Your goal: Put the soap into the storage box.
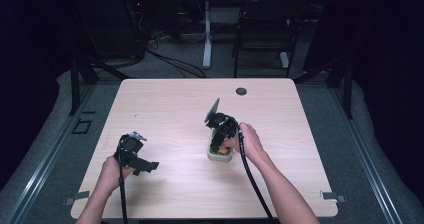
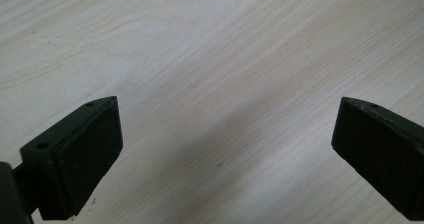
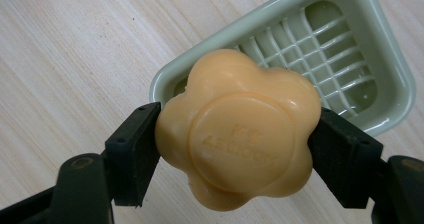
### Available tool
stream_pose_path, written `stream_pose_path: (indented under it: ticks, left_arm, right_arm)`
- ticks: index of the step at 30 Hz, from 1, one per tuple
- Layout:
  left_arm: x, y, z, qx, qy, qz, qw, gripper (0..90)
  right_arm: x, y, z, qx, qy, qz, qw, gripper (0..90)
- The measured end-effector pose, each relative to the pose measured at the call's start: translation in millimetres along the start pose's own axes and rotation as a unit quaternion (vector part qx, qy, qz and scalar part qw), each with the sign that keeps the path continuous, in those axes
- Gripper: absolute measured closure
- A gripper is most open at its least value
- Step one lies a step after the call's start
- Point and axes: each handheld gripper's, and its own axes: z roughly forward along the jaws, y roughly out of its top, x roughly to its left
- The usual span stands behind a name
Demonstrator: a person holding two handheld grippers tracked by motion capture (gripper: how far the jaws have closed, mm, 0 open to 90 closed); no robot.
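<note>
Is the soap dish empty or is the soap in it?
Empty: the soap dish shows its bare grid; the right tool holds the soap above it.

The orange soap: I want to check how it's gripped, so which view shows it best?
The right gripper view: the flower-shaped soap sits close up, pinched between the right gripper's pads over the green soap dish. In the high view it is a small orange glimpse under that gripper. The left gripper view looks at bare table.
</note>
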Motion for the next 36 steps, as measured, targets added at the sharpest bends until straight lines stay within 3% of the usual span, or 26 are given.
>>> stream_pose_path:
  ticks: [36]
  left_arm:
    - [0.0,0.0,0.5,0.003,-0.001,0.002,1.0,0.0]
  right_arm:
    - [-7.5,-0.4,14.6,0.022,-0.015,0.0,0.9996,26.5]
